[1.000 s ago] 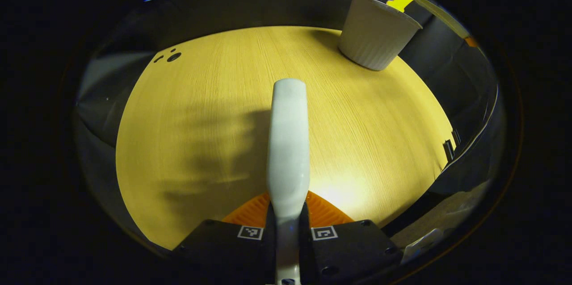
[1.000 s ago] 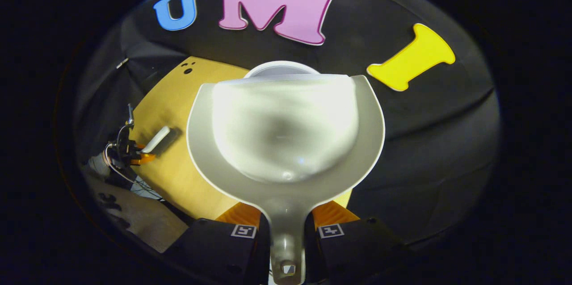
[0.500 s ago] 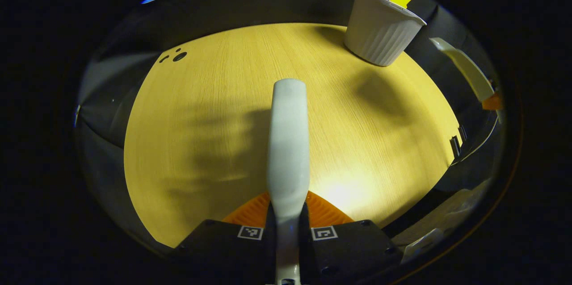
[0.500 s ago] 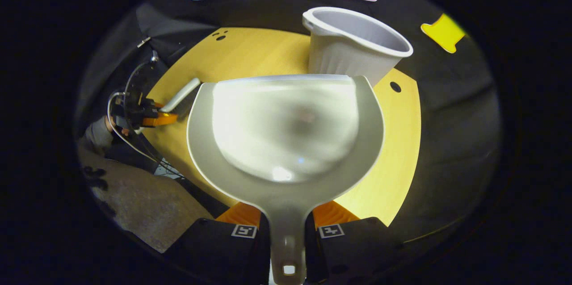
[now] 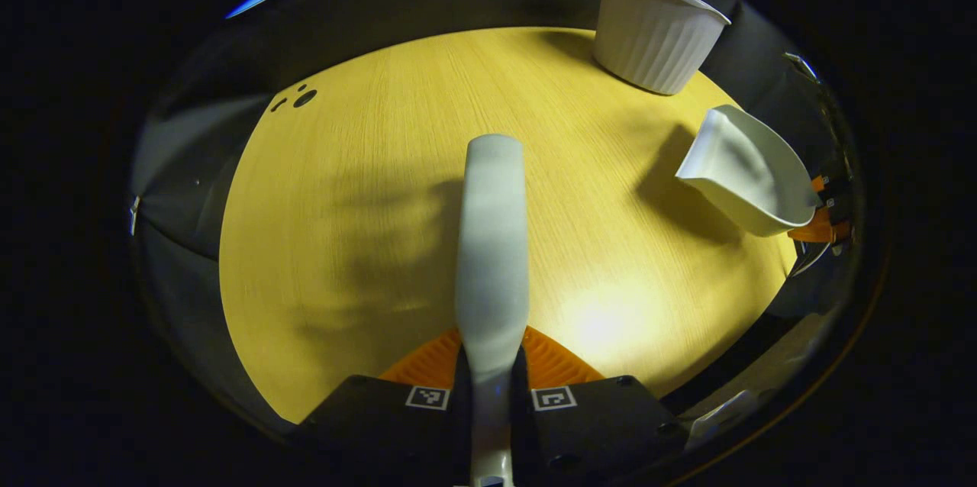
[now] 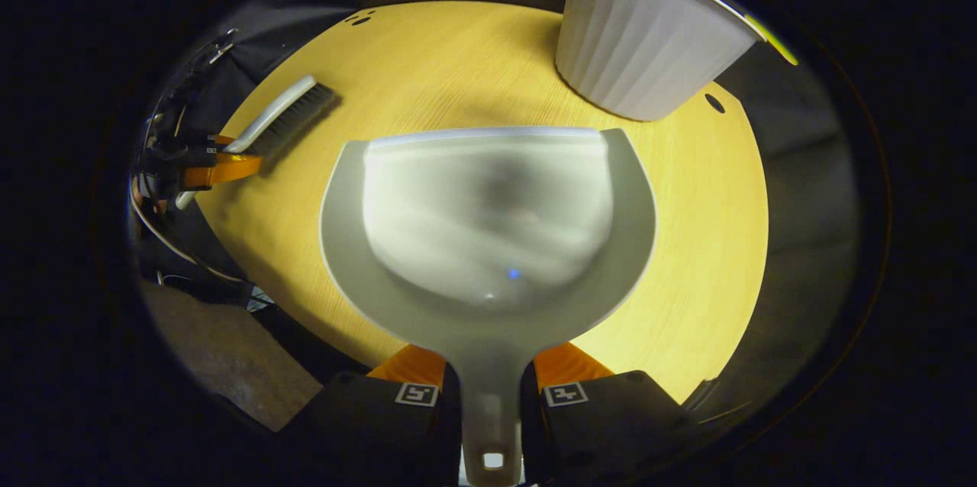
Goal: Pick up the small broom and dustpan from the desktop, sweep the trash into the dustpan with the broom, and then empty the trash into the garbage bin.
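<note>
Yellow wood desk [image 5: 366,189] lies under both your tools. Your left gripper [image 5: 492,388] is clamped on the broom [image 5: 492,243] handle, held above the desk. Your right gripper [image 6: 488,395] pinches the dustpan [image 6: 488,227] handle, pan near the bin [image 6: 641,37].

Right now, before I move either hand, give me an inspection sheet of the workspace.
Surface: wooden tabletop, no trash seen on it.
Job's things: broom in left gripper; dustpan in right gripper, looks empty; white ribbed bin upright at the far edge.
Clutter: nothing seen.
Grippers: left gripper shut on the broom handle; right gripper shut on the dustpan handle.
Cables: wires trail by the left gripper.
Surroundings: black cloth wall.
</note>
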The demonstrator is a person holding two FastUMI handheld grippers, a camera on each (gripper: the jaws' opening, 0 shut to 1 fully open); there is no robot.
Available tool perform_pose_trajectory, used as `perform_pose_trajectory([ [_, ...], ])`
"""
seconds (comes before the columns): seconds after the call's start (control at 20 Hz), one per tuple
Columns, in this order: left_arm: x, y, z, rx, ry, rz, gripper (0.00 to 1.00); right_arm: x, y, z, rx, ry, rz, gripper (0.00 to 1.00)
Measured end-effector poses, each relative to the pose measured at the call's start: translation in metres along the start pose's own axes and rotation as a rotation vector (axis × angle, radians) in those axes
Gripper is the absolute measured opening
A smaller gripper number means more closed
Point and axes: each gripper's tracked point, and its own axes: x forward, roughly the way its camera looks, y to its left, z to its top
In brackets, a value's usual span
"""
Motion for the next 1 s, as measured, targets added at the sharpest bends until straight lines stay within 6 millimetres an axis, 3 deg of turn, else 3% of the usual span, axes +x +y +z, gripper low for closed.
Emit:
perform_pose_trajectory([
  [0.25,0.000,0.000,0.002,0.019,0.045,0.024,0.25,0.034,0.016,-0.008,-0.012,0.048,0.001,0.35],
  [0.5,0.001,-0.002,0.002,0.053,0.041,0.027,0.26,0.047,0.026,0.009,0.010,0.005,0.011,0.36],
  [0.65,0.006,-0.003,0.002,0.075,0.049,0.037,0.28,0.046,0.029,0.002,0.022,0.029,0.020,0.38],
  [0.8,0.006,-0.006,0.001,0.095,0.066,0.031,0.27,0.044,0.030,0.002,0.029,0.045,0.029,0.46],
  [1.0,-0.007,-0.002,-0.001,0.118,0.060,0.047,0.29,0.030,0.033,-0.002,0.068,0.056,0.052,0.42],
])
